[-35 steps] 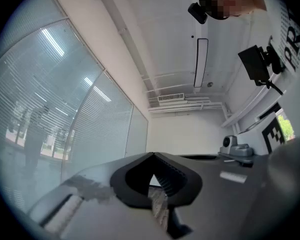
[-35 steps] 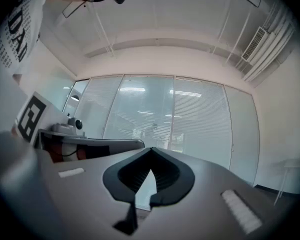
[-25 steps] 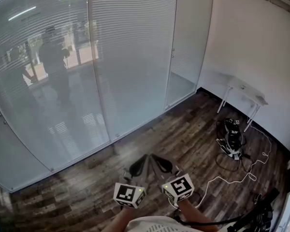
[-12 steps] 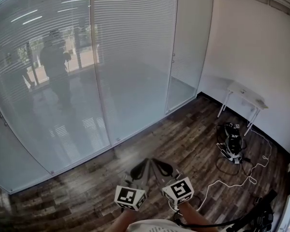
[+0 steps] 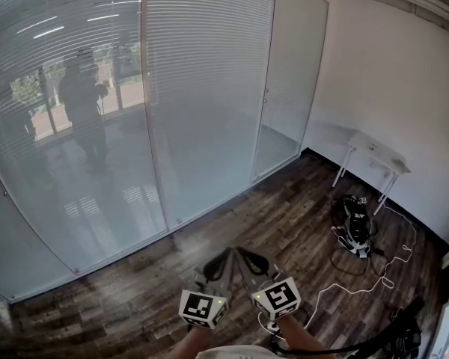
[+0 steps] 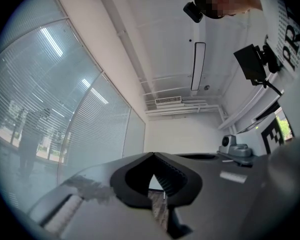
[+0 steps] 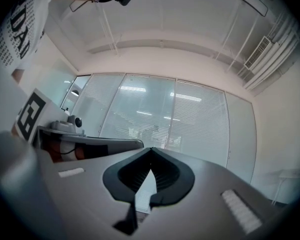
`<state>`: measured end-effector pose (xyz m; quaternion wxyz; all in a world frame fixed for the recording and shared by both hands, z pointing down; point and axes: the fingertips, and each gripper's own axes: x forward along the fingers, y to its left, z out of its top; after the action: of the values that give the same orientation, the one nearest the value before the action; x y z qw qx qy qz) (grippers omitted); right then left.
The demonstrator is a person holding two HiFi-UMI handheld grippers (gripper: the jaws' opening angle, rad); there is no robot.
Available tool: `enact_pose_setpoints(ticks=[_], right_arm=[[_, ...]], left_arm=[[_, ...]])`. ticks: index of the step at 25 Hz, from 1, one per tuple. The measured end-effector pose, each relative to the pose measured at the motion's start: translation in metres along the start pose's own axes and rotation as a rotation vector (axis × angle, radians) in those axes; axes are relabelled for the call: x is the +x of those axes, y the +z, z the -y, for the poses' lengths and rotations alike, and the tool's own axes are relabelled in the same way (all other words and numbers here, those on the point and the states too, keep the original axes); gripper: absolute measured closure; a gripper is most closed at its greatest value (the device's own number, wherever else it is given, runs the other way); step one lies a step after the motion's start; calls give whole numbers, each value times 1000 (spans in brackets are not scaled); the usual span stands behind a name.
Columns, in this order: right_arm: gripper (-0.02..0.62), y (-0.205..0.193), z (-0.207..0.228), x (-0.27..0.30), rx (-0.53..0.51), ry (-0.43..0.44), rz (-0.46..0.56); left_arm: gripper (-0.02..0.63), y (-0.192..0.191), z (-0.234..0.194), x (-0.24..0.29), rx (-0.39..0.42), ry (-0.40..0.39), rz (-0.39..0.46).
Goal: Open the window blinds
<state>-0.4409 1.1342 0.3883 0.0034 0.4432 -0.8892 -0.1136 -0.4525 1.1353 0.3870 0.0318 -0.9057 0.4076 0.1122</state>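
Note:
A glass wall carries slatted blinds. The blinds on the middle pane [image 5: 206, 73] look shut and pale. Through those on the wide left pane [image 5: 60, 126] I see a dim figure and daylight. The blinds also fill the left gripper view's left side [image 6: 95, 129] and the middle of the right gripper view [image 7: 190, 119]. Both grippers hang low at the bottom centre, several steps back from the glass. My left gripper [image 5: 218, 264] [image 6: 153, 154] is shut on nothing. Beside it, my right gripper [image 5: 247, 259] [image 7: 151, 148] is shut and holds nothing either.
A narrow glass door pane [image 5: 288, 73] stands right of the blinds, then a white wall. A small white table [image 5: 374, 152] stands by that wall. A black and white device [image 5: 357, 230] and a white cable [image 5: 359, 275] lie on the dark wood floor [image 5: 284, 208].
The head view has shifted slightly, so the grippers sit a little lower in it. Both grippers stay shut, side by side.

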Motion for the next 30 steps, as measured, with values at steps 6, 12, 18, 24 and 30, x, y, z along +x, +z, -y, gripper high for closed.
enact_pose_setpoints(ticks=[6,12,18,24,30], right_arm=[[594,-2,2,-2,-62,-13,-17],[594,-6,13,-1,-50,-16,-24],[594,-7,32,17,-50,0,-11],[594,-13,58,30,-85,26,-2],[594,-37,111,60,-47,30,-16]], left_arm=[[615,-5,3,2,-6,-26,8],[615,-10,3,13,-10,-18,10],[615,-11,-10,35,-7,-6,15],[615,-18,-22,67,2,35,23],[615,-41,-43,126,4,40,1]])
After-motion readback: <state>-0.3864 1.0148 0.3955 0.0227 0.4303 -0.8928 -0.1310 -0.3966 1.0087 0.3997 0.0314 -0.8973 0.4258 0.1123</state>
